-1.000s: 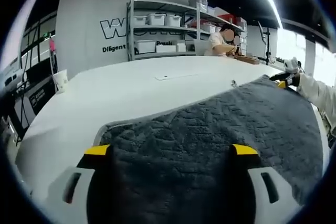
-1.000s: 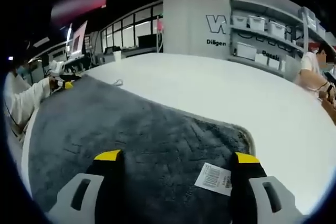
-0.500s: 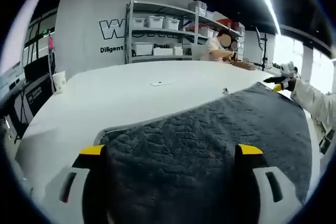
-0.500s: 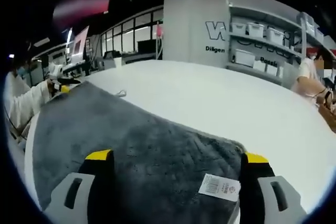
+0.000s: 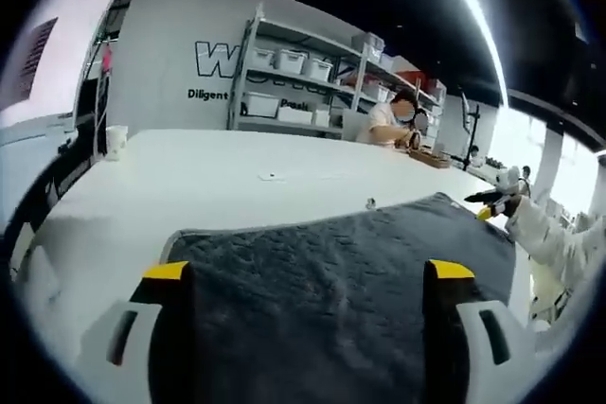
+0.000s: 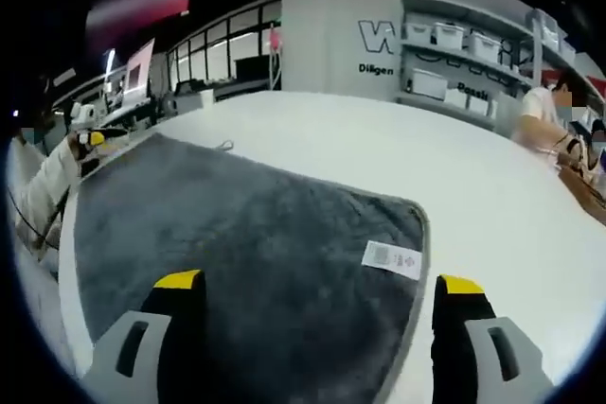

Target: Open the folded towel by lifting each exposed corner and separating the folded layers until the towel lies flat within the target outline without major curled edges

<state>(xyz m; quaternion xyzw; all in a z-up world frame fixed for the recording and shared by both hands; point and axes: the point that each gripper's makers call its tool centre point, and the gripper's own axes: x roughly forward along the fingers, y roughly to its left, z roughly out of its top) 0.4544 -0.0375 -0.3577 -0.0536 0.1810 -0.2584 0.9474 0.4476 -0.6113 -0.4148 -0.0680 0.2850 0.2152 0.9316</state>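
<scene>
Left hand-held gripper (image 5: 308,276) has its two yellow-tipped jaws spread wide, one on each side of the grey towel (image 5: 331,281), which spreads out ahead of it over the white bench (image 5: 218,182). Nothing is pinched between those jaws; the towel's near part runs under and between them, and whether they touch it I cannot tell. The towel's far edge lies just ahead, with a rounded corner to the left of the left jaw. Off to the right, at the towel's far corner, the right hand-held gripper (image 5: 488,205) shows with a white sleeve (image 5: 549,234) behind it.

In the right gripper view, the right hand-held gripper (image 6: 317,290) also stands wide, its jaws straddling the towel (image 6: 246,243) with nothing gripped. A white label (image 6: 392,258) sits on the towel just ahead of the right jaw, near the rounded corner and pale hem. Far to the left, the left hand-held gripper (image 6: 95,137) is at the towel's other end. The towel lies spread in a single flat sheet, with no curled edges that I can make out.

Beyond the bench stand shelves (image 5: 303,73) with white bins, and a person (image 5: 388,120) works there.
</scene>
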